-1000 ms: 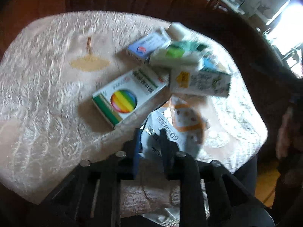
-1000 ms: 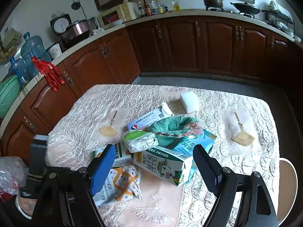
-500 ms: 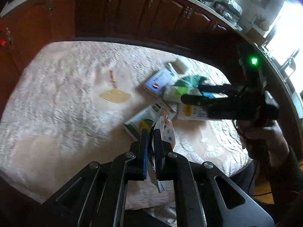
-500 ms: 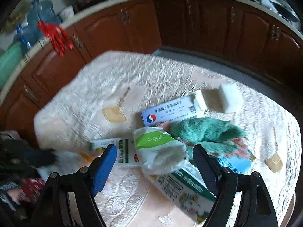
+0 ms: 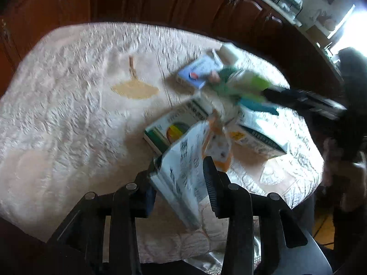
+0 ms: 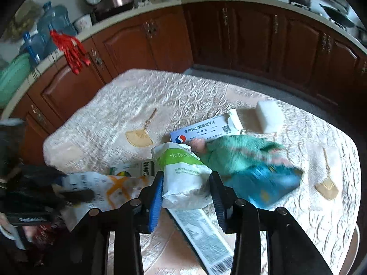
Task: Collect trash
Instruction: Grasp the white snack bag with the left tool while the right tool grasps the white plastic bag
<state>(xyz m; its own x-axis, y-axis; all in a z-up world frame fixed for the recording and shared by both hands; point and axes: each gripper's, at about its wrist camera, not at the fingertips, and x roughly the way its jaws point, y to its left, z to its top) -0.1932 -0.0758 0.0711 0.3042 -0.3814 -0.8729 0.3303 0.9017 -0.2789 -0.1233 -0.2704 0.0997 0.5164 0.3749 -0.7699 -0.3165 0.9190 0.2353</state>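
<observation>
My left gripper is shut on a white and orange printed wrapper, lifted above the table's near edge; the wrapper also shows in the right wrist view. My right gripper is closed around a white and green tissue pack in the middle of the trash pile. A rainbow-logo box, a milk carton, a blue and white medicine box, a green cloth and a blue packet lie around it.
The table has a cream embossed cloth with fan motifs. A white sponge block sits at the far side. Brown kitchen cabinets surround the table. Water jugs stand on the counter at left.
My left gripper pinched the wrapper and lifted it off the table. My right gripper came down over the pile and narrowed from wide open onto the tissue pack.
</observation>
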